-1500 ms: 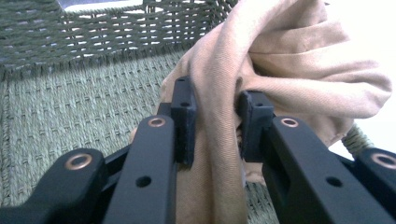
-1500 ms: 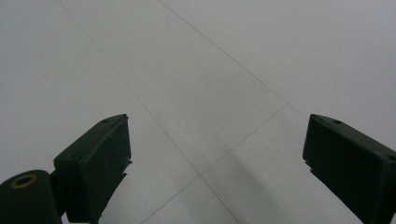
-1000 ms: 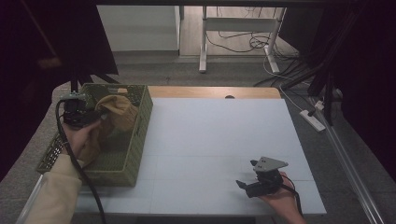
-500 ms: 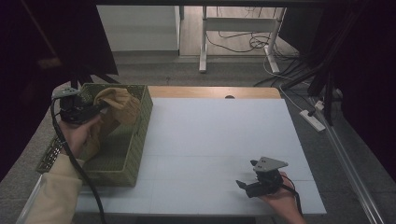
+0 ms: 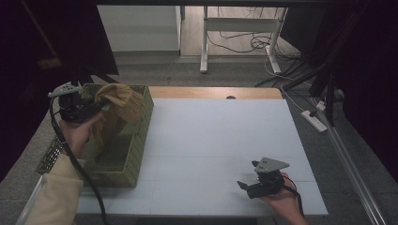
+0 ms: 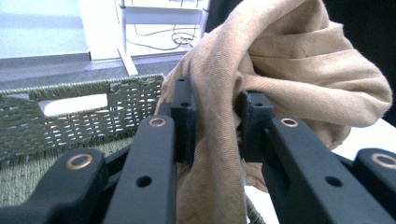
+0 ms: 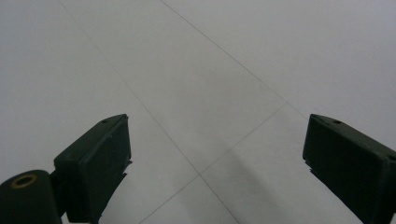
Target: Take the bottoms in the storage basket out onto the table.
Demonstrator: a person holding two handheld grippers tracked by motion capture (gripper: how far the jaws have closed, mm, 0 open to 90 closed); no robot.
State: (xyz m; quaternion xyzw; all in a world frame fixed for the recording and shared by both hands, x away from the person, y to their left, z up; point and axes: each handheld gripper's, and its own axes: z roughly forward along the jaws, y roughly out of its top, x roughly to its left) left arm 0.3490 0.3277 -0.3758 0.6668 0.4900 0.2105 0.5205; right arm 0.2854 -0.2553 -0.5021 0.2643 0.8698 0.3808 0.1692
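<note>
Tan cloth (image 6: 280,70) hangs bunched above the green woven basket (image 5: 136,140), where we see our left gripper (image 6: 215,121) clamped on a fold. Our right gripper (image 7: 215,158) rests spread wide over the white table (image 5: 220,136).

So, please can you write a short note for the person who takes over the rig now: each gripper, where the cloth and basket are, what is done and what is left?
Left gripper: shut on the tan cloth, held raised above the green woven basket at the table's left side; part of the cloth hangs down into the basket.
Right gripper: open, holding nothing, low over the white table near its front right.
Done: cloth is gripped and lifted.
Left: probably bring the cloth fully out of the basket and lay it on the table; the right gripper is free to help.
</note>
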